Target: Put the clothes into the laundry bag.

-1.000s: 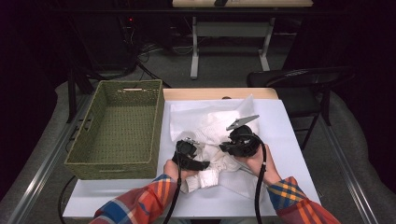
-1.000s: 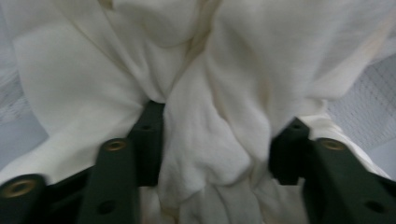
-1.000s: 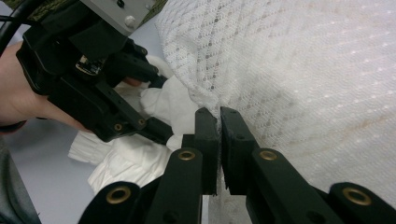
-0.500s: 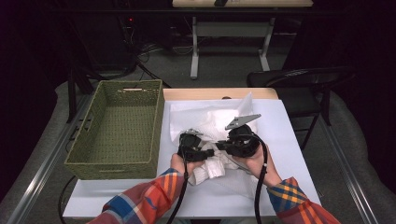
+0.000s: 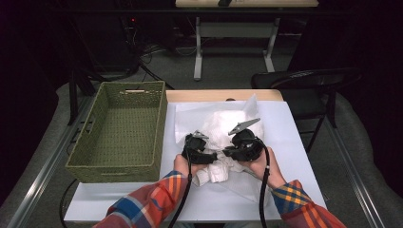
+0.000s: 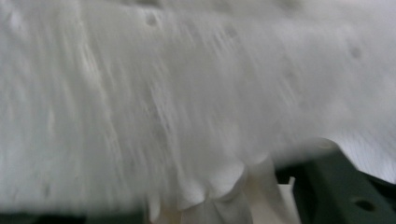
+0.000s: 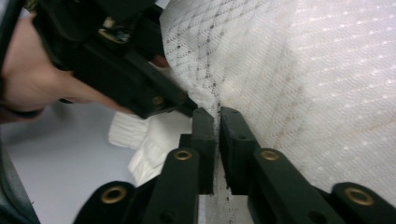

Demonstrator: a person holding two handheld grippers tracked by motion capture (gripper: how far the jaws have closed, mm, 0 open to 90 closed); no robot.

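White mesh cloth (image 7: 299,84) is pinched between the jaws of the right gripper (image 7: 217,122), which sit almost together with just a thin fold caught in the slot; they have eased a touch wider in the last moment yet the fabric is pressed there. Out from that grip the cloth spreads toward the upper right of the right gripper view, its fold line running up and away from the jaw tips. The left gripper (image 5: 198,151) sits just beside it, at centre-left of the high view, nose to nose with the right one over the crumpled heap (image 5: 223,137). Its jaws have just been opening; bunched fabric sits at the bottom of its own blurred view, and I can't tell whether the pads press on it. Both hands are equally near the cloth, which lies mid-table on a pale sheet (image 5: 285,128). A green woven basket (image 5: 119,128) stands at the left, well apart. Much of the cloth's lower edge is hidden under the hands.
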